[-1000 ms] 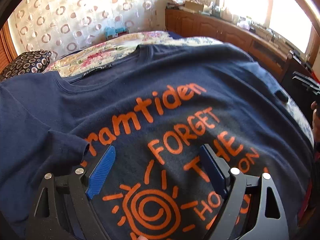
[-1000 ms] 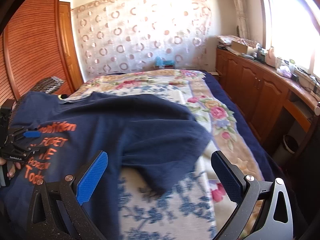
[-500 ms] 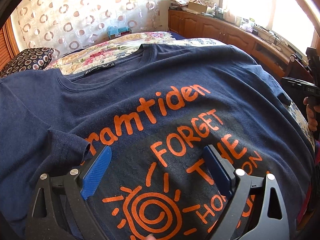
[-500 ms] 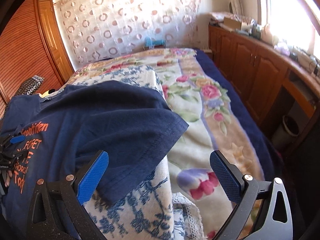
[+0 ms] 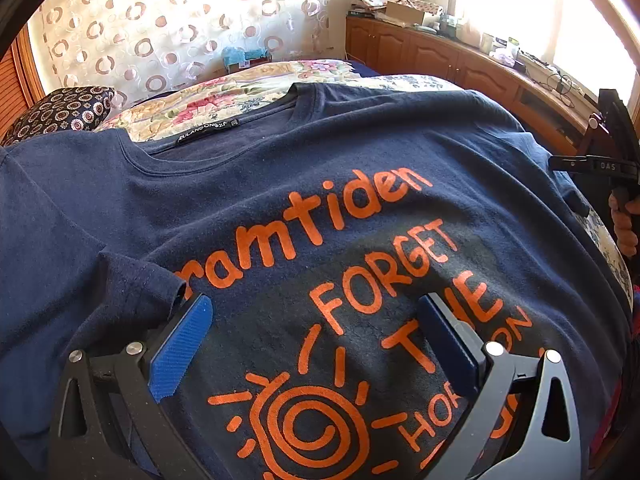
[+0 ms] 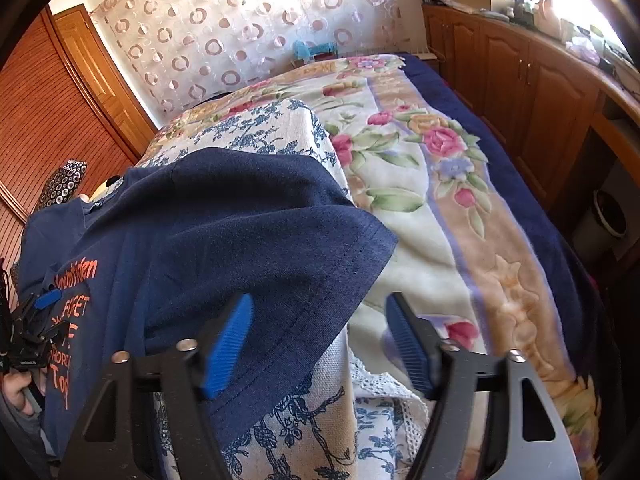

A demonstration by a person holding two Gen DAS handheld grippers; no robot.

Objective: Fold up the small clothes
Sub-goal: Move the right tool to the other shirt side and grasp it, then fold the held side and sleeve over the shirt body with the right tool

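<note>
the navy t-shirt [image 5: 280, 200] is spread print-up on the bed [image 6: 440, 208], over a blue-flowered cloth [image 6: 304, 432], so that its sleeves can be reached for folding. the left gripper [image 5: 316, 344] is held above the orange print, its fingers [image 5: 180, 348] opening and released, nothing between them. the right gripper [image 6: 320, 344] is brought to the right sleeve [image 6: 320, 264]; its fingers [image 6: 228, 344] are closing with the sleeve hem between them, not yet pinched as far as can be seen. a patterned pillow [image 5: 60, 108] and wooden cabinets [image 6: 520, 80] are set well apart; nothing is found in the way.
</note>
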